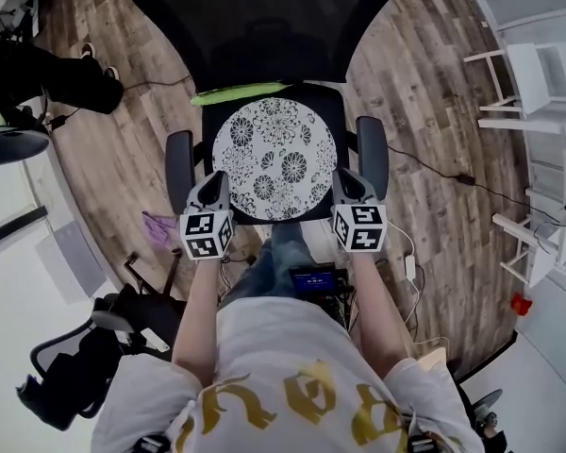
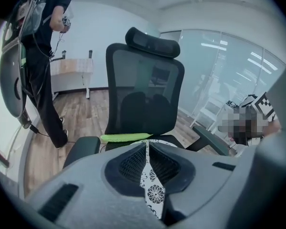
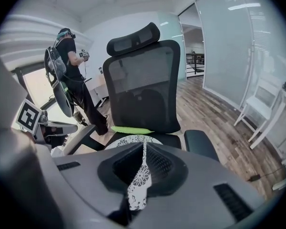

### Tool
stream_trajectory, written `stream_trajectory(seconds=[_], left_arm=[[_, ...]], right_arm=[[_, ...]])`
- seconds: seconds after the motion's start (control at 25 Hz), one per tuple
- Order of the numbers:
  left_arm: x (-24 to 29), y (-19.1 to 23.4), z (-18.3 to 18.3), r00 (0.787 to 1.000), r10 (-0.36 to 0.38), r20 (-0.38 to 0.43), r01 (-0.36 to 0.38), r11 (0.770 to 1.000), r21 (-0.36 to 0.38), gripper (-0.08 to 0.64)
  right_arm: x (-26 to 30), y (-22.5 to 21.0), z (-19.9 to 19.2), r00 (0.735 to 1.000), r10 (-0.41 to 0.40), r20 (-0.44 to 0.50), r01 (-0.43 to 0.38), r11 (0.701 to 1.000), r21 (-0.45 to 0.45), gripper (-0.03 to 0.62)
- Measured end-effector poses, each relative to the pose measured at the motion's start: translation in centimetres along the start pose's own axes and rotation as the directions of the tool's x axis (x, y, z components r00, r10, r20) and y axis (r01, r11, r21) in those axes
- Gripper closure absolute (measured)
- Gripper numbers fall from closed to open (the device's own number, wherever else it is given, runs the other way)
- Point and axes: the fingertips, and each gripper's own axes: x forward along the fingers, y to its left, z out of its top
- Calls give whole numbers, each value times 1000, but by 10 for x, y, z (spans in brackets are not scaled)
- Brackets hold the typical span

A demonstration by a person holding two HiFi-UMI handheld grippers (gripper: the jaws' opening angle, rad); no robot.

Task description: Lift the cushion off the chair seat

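Left gripper, right gripper angled downward; fingers pressed together; forearms extended, parallel.

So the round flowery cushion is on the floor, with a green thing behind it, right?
No. The round flowery cushion lies on the chair seat, not the floor, with the green thing behind it; the head view shows this.

chair back cut off, seat under cushion

No legible text anywhere
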Motion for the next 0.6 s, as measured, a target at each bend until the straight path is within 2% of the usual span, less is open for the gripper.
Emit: stream_trajectory(seconds=[0.24, 0.6], left_arm=[[22, 4, -20, 998, 19, -53, -19, 1000, -2, 548], [70, 35, -65, 986, 61, -155, -65, 998, -22, 548]], right_arm=[[22, -6, -14, 1000, 8, -27, -6, 997, 80, 578], [78, -13, -38, 994, 25, -105, -22, 999, 25, 578]])
